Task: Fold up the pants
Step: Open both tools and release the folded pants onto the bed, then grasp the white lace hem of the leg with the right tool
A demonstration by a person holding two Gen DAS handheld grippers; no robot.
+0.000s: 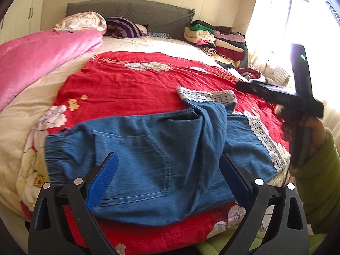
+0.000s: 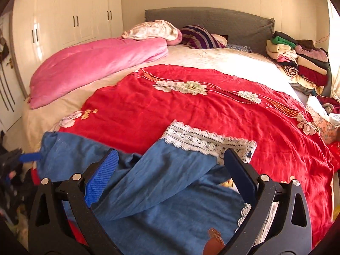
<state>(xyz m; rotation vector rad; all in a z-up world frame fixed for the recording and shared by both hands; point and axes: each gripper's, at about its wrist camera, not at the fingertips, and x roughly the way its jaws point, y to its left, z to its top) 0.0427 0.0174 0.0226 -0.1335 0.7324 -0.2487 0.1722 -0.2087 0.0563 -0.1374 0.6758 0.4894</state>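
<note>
pants near bed edge; red cover beyond lies bare.

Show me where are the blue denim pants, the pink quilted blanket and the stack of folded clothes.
blue denim pants (image 1: 136, 148): left wrist view, on the back pocket.
pink quilted blanket (image 2: 95, 63): right wrist view, on its middle.
stack of folded clothes (image 2: 297, 57): right wrist view, on the pile's middle.

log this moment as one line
step: fold pants | left tool: open over waist | right tool: open over lace hems | blue pants: rumpled on red bedspread
</note>
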